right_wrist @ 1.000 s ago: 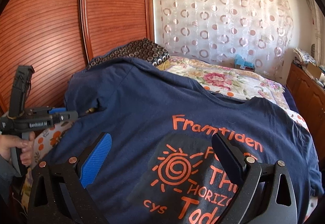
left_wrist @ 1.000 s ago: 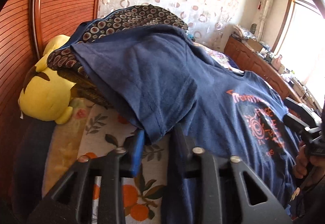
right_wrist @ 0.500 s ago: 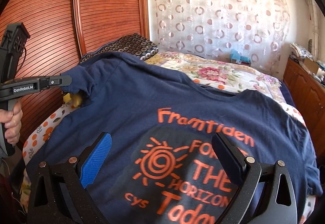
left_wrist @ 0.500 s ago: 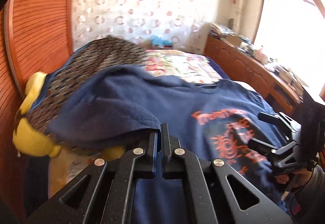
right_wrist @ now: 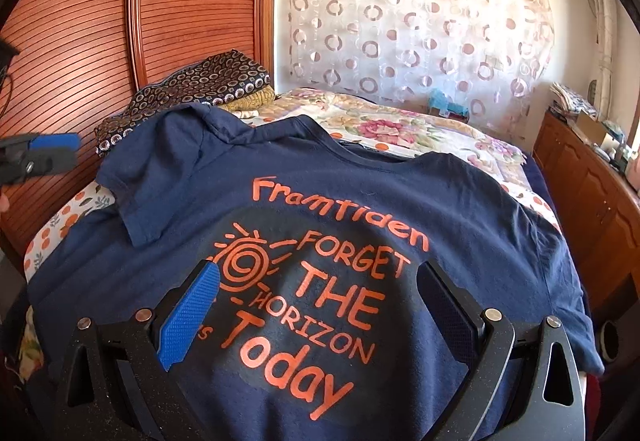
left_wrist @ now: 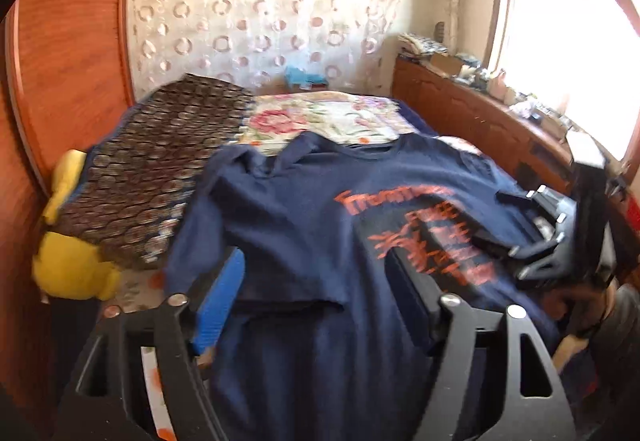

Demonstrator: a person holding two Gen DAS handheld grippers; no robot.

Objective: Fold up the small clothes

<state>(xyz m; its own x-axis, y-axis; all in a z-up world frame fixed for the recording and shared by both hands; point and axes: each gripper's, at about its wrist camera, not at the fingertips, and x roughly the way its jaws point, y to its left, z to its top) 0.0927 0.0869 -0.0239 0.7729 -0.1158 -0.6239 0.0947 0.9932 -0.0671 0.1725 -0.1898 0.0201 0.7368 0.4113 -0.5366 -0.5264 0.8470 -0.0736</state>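
As seen from the left wrist, the left tongs stand at the bottom of the frame with jaws opening and gripping nothing, above a navy T-shirt spread on the bed, its sleeve folded inward at centre left. From the right wrist, the right tongs stand released at lower centre over the shirt's orange print, holding nothing.
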